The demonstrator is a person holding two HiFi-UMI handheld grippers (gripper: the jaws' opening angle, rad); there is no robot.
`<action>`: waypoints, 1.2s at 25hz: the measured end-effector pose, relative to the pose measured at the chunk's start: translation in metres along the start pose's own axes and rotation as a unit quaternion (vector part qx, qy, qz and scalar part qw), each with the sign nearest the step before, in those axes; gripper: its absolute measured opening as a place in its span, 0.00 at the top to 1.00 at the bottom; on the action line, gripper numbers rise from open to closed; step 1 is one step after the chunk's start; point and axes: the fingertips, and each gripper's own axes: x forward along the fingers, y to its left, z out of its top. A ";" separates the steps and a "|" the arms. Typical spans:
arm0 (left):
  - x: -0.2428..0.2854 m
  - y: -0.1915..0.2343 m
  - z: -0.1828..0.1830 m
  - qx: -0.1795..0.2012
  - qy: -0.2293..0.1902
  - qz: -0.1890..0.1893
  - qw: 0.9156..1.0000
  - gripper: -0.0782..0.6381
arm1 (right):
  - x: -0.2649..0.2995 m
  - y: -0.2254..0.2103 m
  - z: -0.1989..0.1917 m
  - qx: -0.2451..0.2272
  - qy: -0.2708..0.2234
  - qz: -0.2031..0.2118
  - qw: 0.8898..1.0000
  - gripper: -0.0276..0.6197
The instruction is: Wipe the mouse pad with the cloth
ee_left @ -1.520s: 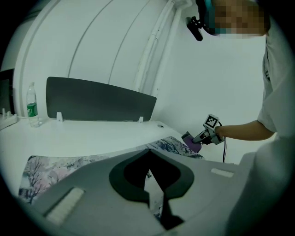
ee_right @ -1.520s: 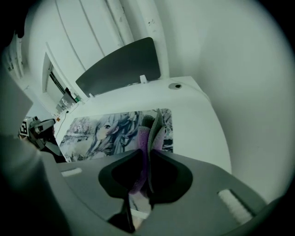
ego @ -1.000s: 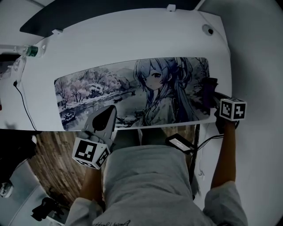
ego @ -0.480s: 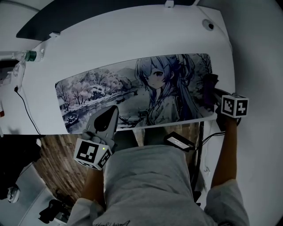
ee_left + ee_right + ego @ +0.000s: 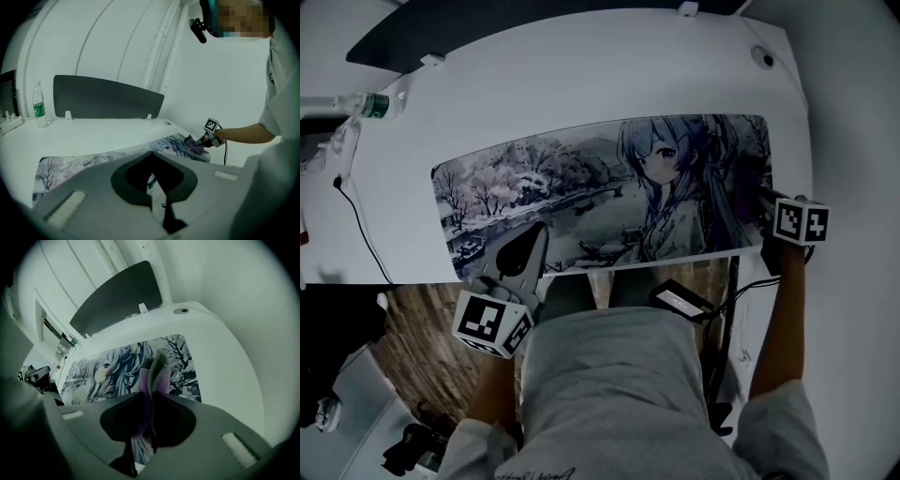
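- Tongs of the right gripper (image 5: 151, 397) are pinched on the cloth (image 5: 154, 373), a soft purple-grey rag whose crumpled folds stick up past the tips.
- That cloth rests on the mouse pad (image 5: 581, 197) at its 3 o'clock end, close to the short edge.
- Tongs of the left gripper (image 5: 532, 236) are pressed together with nothing between them. They lie over the pad's near edge at about 7 o'clock, well apart from the cloth.
- The mouse pad is a long, thin, flat rectangle. Its print shows a drawn long-haired figure on the right half and a landscape of pale trees by water on the left.
- It lies flat on a smooth white tabletop (image 5: 581, 84) with rounded corners.
- A dark matte panel (image 5: 103, 96) stands upright along the far edge, at 12 o'clock.
- A clear plastic bottle (image 5: 366, 105) with a green band lies at 10 o'clock; how full it is cannot be told.
- A thin black cable (image 5: 356, 225) trails across the tabletop at 9 o'clock.
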 end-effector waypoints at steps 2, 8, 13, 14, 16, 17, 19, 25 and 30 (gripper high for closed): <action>-0.004 0.005 0.000 0.000 -0.002 -0.002 1.000 0.87 | 0.004 0.011 0.000 -0.002 0.003 0.002 1.000 0.85; -0.020 0.025 -0.008 -0.005 -0.008 -0.007 1.000 0.87 | 0.012 0.041 -0.001 -0.011 0.012 0.001 1.000 0.85; -0.036 0.043 -0.011 -0.009 -0.012 -0.001 1.000 0.87 | 0.022 0.068 -0.001 -0.016 0.016 0.007 1.000 0.85; -0.040 0.047 -0.012 -0.010 -0.013 0.000 1.000 0.87 | 0.024 0.074 -0.001 -0.019 0.017 0.008 1.000 0.85; -0.048 0.055 -0.017 -0.013 -0.016 0.004 1.000 0.87 | 0.029 0.087 -0.001 -0.026 0.020 0.012 0.999 0.85; -0.053 0.059 -0.020 -0.015 -0.016 0.006 1.000 0.87 | 0.031 0.094 -0.001 -0.029 0.021 0.013 0.999 0.85; -0.062 0.068 -0.025 -0.018 -0.017 0.010 1.000 0.87 | 0.036 0.107 -0.002 -0.036 0.024 0.014 0.999 0.85; -0.086 0.094 -0.038 -0.027 -0.022 0.019 0.999 0.87 | 0.051 0.148 -0.002 -0.047 0.025 0.022 0.998 0.85; -0.105 0.113 -0.045 -0.031 -0.024 0.022 0.999 0.87 | 0.063 0.180 -0.003 -0.053 0.029 0.029 0.998 0.85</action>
